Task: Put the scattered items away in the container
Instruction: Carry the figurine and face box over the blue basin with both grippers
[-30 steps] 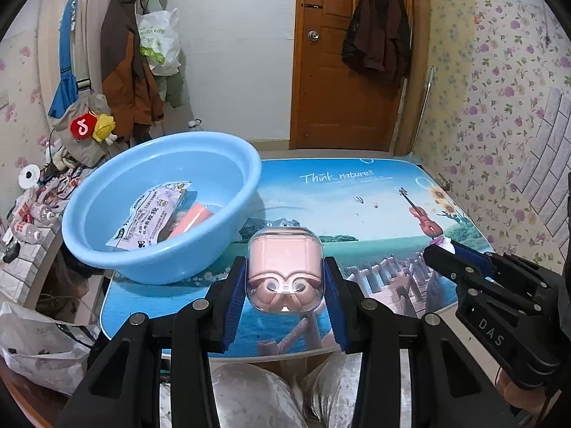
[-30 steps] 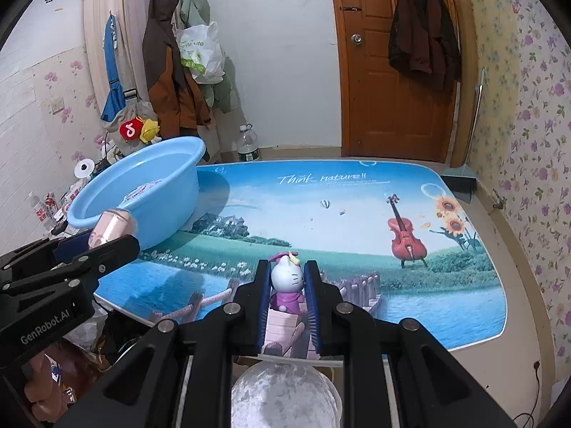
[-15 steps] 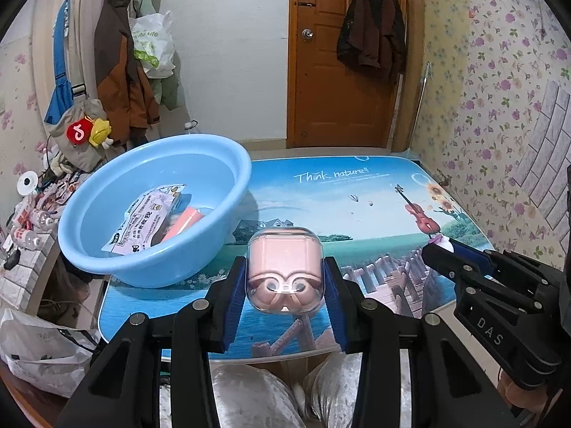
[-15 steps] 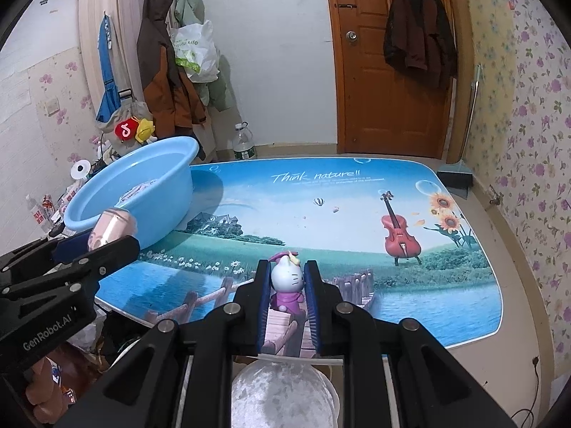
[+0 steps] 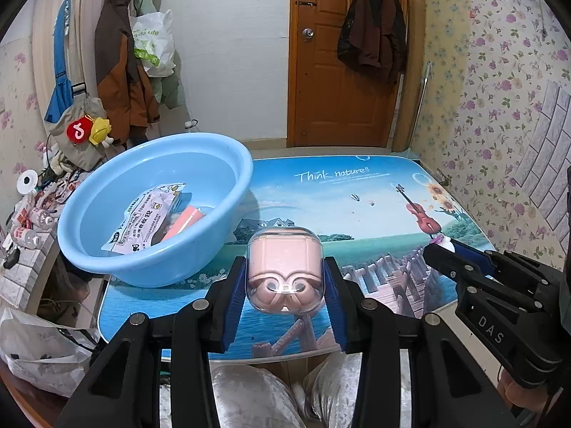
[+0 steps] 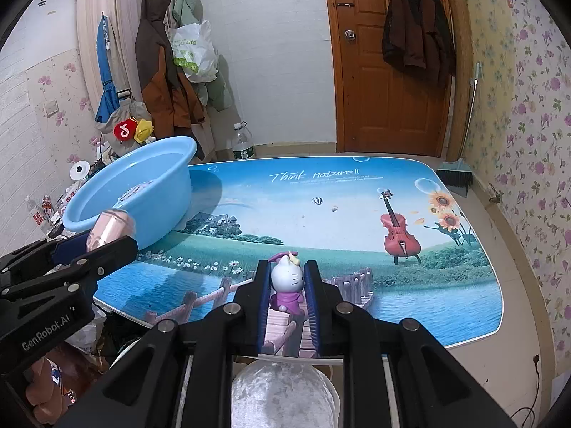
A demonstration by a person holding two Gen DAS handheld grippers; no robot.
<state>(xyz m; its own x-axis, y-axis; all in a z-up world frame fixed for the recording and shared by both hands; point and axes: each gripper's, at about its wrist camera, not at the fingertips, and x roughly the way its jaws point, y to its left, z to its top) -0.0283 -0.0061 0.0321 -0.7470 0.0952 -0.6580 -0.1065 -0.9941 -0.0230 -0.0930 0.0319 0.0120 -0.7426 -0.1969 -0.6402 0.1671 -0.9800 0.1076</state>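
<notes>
Blue plastic round basin (image 5: 153, 210) stands at the left near corner of the worktop (image 5: 357, 214), a table with a printed landscape top. It serves as the container for the task.

Contents of the basin, as far as the left wrist view shows: one white printed plastic packet (image 5: 142, 217) lying flat against the inner wall, and one coral-pink stick-shaped item (image 5: 183, 221) beside it, partly under the packet. Anything beneath them cannot be made out.

Items not yet stowed: two, both in hand. The left hand-held gripper (image 5: 285, 278) is clamped on a pink earbud case in a clear rounded cover (image 5: 284, 271), held above the near edge of the worktop, just right of the basin and outside its rim. The right hand-held gripper (image 6: 287, 285) is clamped on a small white cat figurine in a purple dress (image 6: 286, 281), held over the near middle of the worktop, well apart from the basin.

No other loose item shows on the worktop in either view.

Assessment: the task appears late-stage. Two deposits remain; the earbud case is the nearer to the basin.
</notes>
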